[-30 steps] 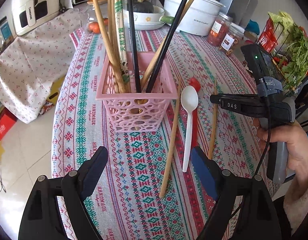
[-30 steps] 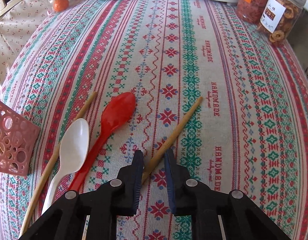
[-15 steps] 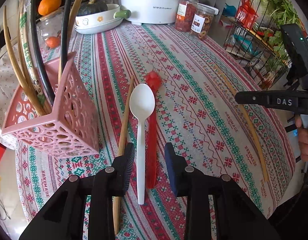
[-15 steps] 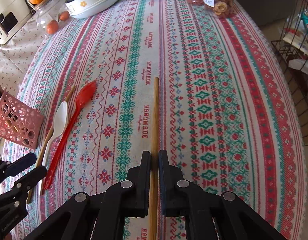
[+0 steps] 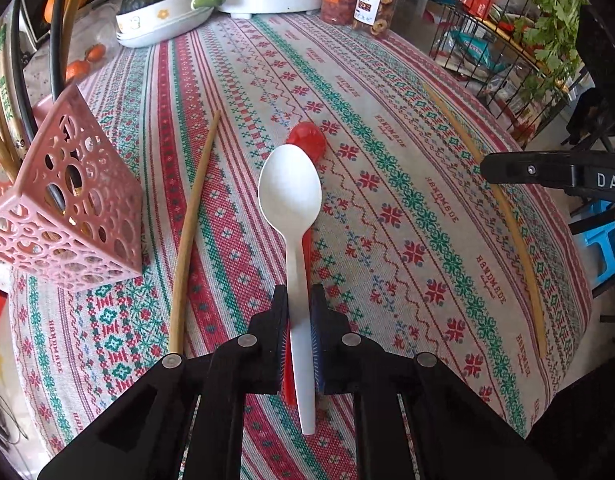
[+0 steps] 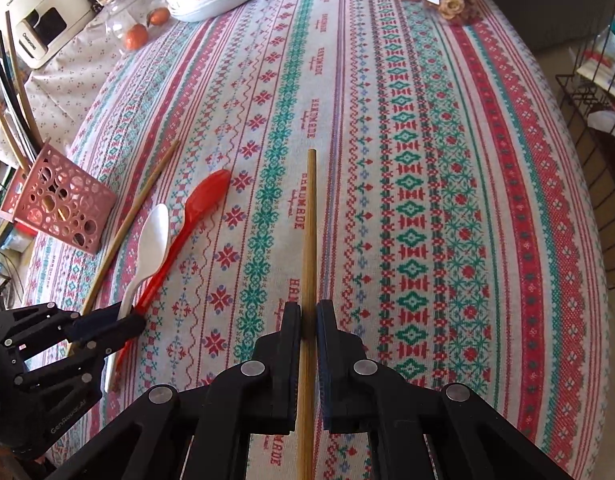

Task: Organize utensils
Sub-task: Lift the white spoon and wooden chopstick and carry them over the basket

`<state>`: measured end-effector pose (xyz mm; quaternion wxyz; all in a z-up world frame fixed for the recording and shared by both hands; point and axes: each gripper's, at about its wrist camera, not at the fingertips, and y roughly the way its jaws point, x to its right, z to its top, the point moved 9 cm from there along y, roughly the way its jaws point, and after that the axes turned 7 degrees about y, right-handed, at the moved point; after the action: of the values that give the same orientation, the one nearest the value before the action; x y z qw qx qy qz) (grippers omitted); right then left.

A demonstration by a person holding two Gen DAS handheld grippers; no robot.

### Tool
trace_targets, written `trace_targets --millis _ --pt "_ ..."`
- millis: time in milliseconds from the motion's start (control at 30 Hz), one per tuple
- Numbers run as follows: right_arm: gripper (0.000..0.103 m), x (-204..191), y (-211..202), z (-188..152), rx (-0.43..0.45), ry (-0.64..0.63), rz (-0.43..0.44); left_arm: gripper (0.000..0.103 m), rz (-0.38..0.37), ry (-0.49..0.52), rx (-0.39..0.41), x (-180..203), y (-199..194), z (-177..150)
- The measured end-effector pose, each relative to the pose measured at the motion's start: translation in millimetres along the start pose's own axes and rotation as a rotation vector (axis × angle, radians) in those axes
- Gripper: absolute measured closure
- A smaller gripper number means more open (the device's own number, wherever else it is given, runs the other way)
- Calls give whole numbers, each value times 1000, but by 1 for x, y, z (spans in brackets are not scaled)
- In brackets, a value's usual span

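Left gripper [image 5: 298, 300] jaws closing, smooth white plastic spoon [image 5: 290, 196] handle between black pads, glossy red spoon [image 5: 307, 138] beneath. Right gripper [image 6: 308, 316] clamped on round bamboo chopstick [image 6: 309, 216], pointing 12 o'clock. Loose chopstick [image 5: 193, 220] at 10 o'clock. Pink perforated basket [image 5: 79, 208] beyond, holding tall chopsticks, on woven patterned tablecloth [image 5: 407, 208].

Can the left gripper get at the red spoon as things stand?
Probably not cleanly. The left gripper is closing around the white spoon, whose handle lies between its pads, and the red spoon lies right alongside, partly under it. The white spoon would likely have to go first.
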<state>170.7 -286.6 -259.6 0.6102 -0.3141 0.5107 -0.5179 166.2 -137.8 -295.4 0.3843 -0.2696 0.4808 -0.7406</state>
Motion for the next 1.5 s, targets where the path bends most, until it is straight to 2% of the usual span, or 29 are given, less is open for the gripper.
trace_targets --millis 100,200,233,267,300,333,367,400,633,833,900,933,1033,1333,1500 --pt "97 3 10 -11 -61 -2 -16 92 -43 24 -56 13 -5 -12" --pt "94 7 14 -13 -86 26 -8 90 -62 24 -62 18 -10 -12" --pt "93 8 14 -10 -85 38 -3 84 -63 22 -58 18 -11 -10" --pt "91 9 14 -8 -82 48 3 70 -59 19 -53 17 -12 -8" --pt "88 9 13 -5 -75 57 9 62 -49 13 -42 16 -14 -4" --pt "81 11 12 -1 -65 65 9 49 -40 7 -24 13 -15 0" --pt "75 13 11 3 -55 70 7 43 -31 3 -8 11 -16 5" --pt "75 13 11 6 -47 74 5 43 -25 2 3 10 -16 10" --pt "74 9 17 18 -19 75 1 42 -6 -17 45 -1 -4 41" --pt "74 -1 32 25 -12 33 -48 45 -83 -95 45 -8 9 53" --pt "82 -2 37 25 -4 -6 -87 58 -104 -107 32 -6 15 54" --pt "97 -3 39 25 -4 -38 -105 67 -109 -109 23 -5 17 53" --pt "97 -8 38 25 8 -55 -106 67 -99 -109 45 -5 13 54" --pt "97 -37 -44 34 269 -65 39 68 -75 -89 282 -7 -68 64" --pt "97 -65 -86 37 415 -95 94 68 -53 -103 452 -21 -129 62"
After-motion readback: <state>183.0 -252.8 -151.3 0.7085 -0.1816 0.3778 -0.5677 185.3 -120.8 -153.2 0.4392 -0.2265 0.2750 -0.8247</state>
